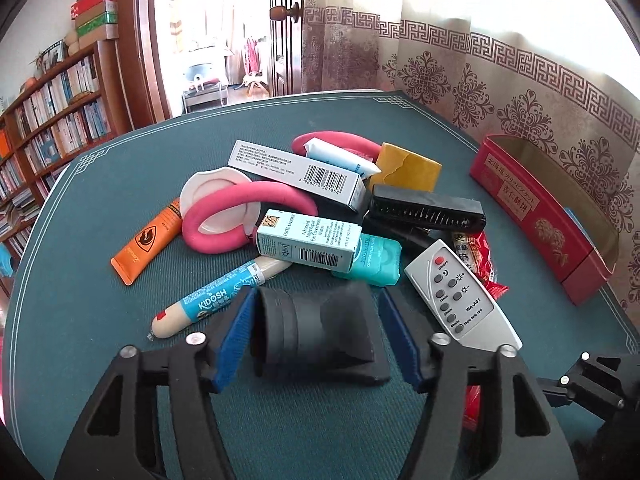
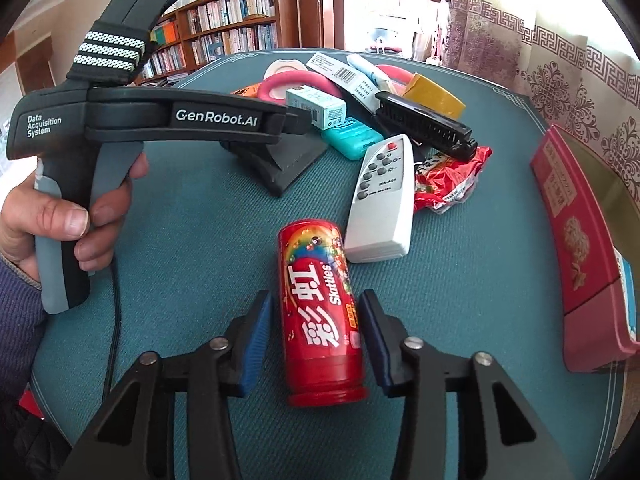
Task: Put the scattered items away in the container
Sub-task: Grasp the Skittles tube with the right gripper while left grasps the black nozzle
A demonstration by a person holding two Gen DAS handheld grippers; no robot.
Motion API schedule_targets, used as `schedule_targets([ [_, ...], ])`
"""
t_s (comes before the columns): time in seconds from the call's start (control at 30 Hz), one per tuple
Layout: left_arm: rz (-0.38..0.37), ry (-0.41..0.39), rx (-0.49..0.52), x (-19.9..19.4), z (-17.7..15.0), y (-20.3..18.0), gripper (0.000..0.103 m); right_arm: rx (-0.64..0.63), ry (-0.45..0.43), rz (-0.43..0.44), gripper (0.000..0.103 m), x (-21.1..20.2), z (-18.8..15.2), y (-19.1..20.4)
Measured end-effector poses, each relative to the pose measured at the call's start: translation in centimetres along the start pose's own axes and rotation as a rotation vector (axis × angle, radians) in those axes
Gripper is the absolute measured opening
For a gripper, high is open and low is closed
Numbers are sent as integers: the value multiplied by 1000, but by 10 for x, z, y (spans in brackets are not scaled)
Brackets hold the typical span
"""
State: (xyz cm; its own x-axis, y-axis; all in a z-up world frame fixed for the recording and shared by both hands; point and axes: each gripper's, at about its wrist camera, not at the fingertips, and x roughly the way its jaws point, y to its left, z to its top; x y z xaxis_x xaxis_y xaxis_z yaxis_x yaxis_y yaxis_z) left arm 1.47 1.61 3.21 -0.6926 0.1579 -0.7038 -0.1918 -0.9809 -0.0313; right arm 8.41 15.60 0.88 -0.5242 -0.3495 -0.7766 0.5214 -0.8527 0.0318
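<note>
My left gripper (image 1: 316,294) straddles a black flared nozzle-like piece (image 1: 316,328) lying on the green table mat. The left pad touches its round end and a sliver of gap shows at the right pad. In the right wrist view my right gripper (image 2: 315,298) has a red Skittles can (image 2: 320,312) lying between its blue pads, with narrow gaps on both sides. The open red box (image 1: 532,216) (image 2: 576,240) stands at the table's right edge. A pile behind holds a white remote (image 1: 460,296) (image 2: 380,196), a black comb (image 1: 428,212), pink rings (image 1: 224,220) and small cartons.
An orange tube (image 1: 148,240), a Kidosh tube (image 1: 212,300), a teal floss case (image 1: 380,260) and a red snack bag (image 2: 448,176) lie in the pile. A hand (image 2: 40,220) grips the left tool's handle. Bookshelves stand far left and a patterned curtain hangs behind.
</note>
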Motion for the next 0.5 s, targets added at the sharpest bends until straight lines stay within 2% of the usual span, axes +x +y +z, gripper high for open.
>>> schedule_targets([
  [0.2,-9,23,-32,4,-3,4,61,53,-13,12,39,-4,-4,-8],
  [0.27,-17,41,-42,5,-5,4,71,65,-13,18,39,-5,-5,-10],
  [0.3,-18,49,-46,6,-6,3,81,67,-14,20,39,-5,-5,-11],
  [0.33,-16,53,-46,6,-8,2,84,68,-13,21,40,-4,-5,-10],
  [0.5,33,82,-12,14,-10,-14,84,58,-19,28,48,-2,-5,-7],
])
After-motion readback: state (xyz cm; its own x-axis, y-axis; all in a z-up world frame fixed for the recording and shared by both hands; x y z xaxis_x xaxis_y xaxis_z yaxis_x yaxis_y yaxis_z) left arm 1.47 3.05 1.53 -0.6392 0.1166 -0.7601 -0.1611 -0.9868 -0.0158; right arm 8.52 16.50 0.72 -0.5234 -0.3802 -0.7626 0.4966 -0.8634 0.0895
